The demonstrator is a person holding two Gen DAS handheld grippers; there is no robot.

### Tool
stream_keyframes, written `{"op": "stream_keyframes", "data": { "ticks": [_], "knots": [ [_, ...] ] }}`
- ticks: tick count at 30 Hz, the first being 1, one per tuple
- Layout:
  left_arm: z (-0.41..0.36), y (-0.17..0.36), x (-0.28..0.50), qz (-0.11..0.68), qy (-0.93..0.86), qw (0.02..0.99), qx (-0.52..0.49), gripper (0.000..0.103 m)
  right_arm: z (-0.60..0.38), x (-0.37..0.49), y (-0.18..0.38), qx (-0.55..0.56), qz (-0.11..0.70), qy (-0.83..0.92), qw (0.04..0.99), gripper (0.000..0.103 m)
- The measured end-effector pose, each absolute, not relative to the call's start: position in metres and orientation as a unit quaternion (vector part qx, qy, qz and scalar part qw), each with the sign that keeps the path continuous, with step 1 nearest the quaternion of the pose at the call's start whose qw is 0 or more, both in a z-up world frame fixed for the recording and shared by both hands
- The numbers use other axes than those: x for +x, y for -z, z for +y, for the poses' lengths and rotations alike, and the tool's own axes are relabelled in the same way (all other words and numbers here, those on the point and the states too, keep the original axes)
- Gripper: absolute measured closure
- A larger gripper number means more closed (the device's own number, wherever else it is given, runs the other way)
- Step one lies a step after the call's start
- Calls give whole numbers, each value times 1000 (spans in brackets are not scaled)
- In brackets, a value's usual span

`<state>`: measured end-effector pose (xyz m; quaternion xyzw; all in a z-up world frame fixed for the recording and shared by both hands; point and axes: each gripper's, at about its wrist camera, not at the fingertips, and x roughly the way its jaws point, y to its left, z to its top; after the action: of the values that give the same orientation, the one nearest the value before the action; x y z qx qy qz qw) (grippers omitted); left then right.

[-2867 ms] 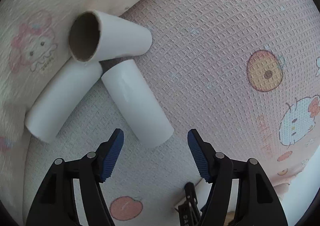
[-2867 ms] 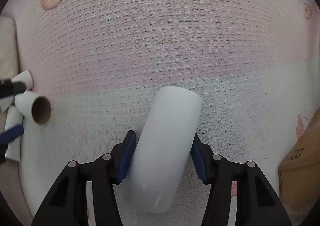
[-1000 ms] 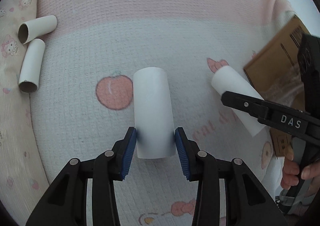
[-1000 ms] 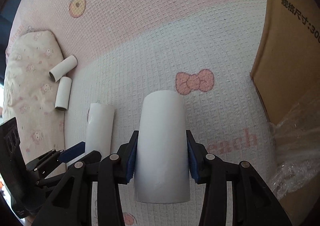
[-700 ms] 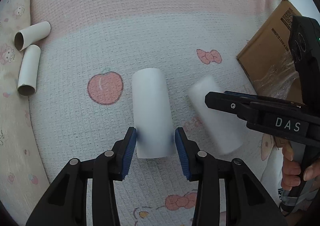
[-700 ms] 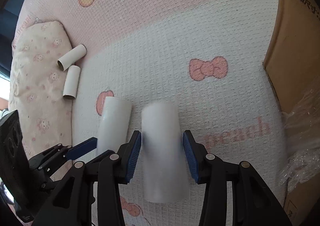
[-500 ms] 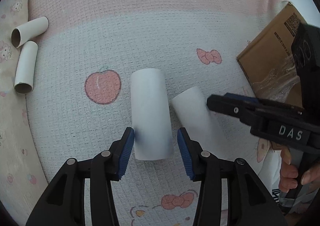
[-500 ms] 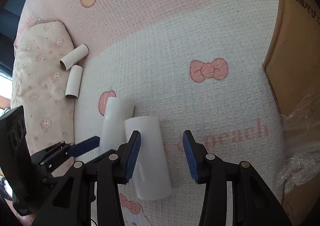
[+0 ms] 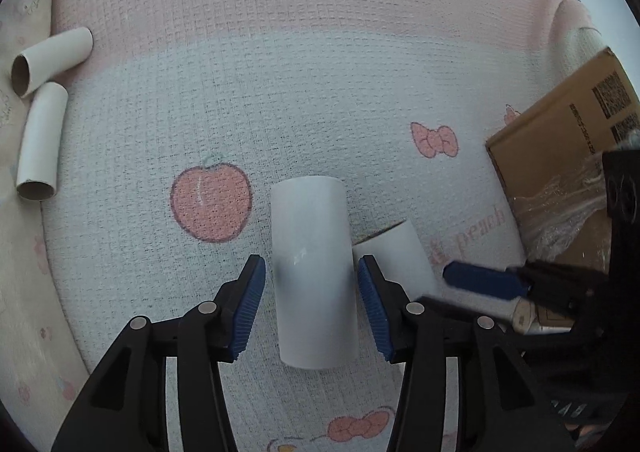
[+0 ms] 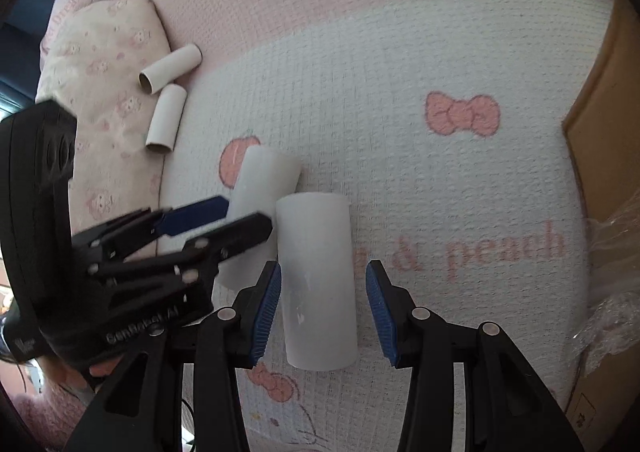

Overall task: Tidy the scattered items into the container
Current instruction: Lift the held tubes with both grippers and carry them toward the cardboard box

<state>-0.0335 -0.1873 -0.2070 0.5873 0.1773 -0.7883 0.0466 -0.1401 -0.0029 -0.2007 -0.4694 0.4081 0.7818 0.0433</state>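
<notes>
Bed had a pink-and-white waffle-weave blanket (image 9: 320, 64) with peach and bow prints. Two white tubes (image 9: 314, 272) (image 9: 396, 256) lay side by side near the middle, touching. Two smaller cardboard tubes (image 9: 50, 58) (image 9: 40, 142) sat at the left edge against a cream printed pillow (image 10: 100, 52). A brown cardboard box (image 9: 560, 156) rested at the right side, plastic wrap (image 9: 560, 208) inside.
</notes>
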Motion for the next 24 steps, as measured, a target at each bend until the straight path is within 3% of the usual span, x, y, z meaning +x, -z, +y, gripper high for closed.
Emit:
{"op": "stream_keyframes", "data": {
  "ticks": [6, 24],
  "knots": [
    [-209, 222, -37, 285, 768, 52, 572, 51, -9, -151, 212, -472, 425, -771, 38, 62],
    [-190, 223, -20, 267, 772, 32, 577, 55, -13, -158, 217, -477, 426, -767, 50, 61]
  ]
}}
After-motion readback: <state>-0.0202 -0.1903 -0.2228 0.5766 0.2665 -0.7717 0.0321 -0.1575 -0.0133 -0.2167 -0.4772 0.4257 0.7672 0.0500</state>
